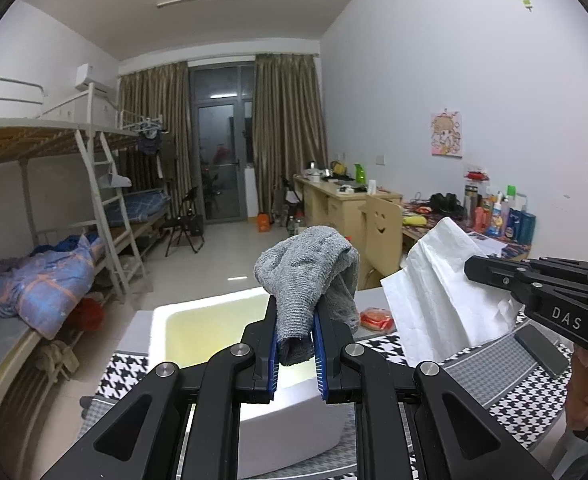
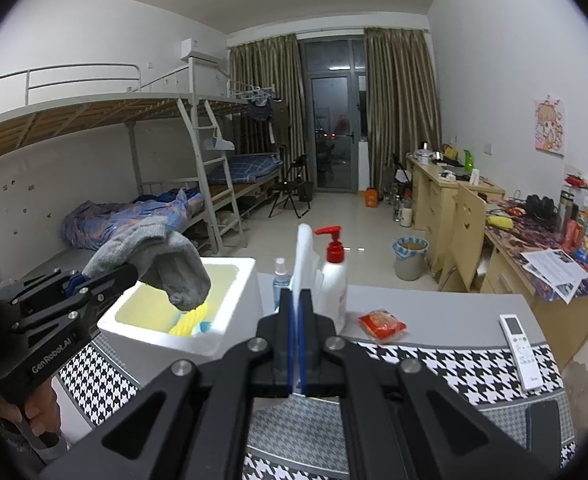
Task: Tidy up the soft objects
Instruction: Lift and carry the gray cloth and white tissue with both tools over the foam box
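Left gripper (image 1: 296,344): I have it clamped on the grey sock (image 1: 306,276), held above the white foam box (image 2: 182,332).
Right gripper (image 2: 296,312): I have it pinching a white tissue sheet (image 1: 442,292), right of the box.

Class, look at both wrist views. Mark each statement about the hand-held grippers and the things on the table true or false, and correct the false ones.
1. The left hand-held gripper holds a grey sock. True.
2. The right hand-held gripper is wide open and holds nothing. False: it is shut on a thin white sheet.
3. The white foam box has a yellow inside. True.
4. The pump bottle has a blue pump. False: its pump is red.
5. The remote control lies inside the box. False: it lies on the table, far from the box.
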A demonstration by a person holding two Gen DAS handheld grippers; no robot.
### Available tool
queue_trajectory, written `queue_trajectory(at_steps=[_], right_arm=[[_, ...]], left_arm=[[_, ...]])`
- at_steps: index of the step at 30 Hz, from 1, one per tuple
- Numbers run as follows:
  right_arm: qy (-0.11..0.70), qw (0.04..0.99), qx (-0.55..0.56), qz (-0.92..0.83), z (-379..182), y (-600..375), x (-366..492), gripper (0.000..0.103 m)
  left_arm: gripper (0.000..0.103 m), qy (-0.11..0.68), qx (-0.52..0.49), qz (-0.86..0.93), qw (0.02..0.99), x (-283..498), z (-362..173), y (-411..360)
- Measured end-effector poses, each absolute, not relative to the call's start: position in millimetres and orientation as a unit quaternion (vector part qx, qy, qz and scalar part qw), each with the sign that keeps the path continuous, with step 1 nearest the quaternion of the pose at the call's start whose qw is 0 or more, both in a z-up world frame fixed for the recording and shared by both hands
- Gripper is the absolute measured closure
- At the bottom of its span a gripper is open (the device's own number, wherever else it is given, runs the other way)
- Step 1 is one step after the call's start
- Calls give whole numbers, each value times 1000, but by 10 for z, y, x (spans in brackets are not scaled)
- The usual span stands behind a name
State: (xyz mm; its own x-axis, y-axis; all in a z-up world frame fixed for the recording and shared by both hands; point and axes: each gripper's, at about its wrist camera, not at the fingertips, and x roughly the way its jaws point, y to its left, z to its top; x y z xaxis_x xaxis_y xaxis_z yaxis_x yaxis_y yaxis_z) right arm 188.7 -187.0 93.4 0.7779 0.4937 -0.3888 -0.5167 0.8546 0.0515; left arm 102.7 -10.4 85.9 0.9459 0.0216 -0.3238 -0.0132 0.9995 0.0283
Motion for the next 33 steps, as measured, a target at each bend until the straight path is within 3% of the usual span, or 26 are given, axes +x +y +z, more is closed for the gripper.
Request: queue_trajectory(at_steps=[33], right_arm=[[167,926,-61,332,1177,-1231,1805,99]], left_arm=[[88,152,-1,86,985,922,842,233]])
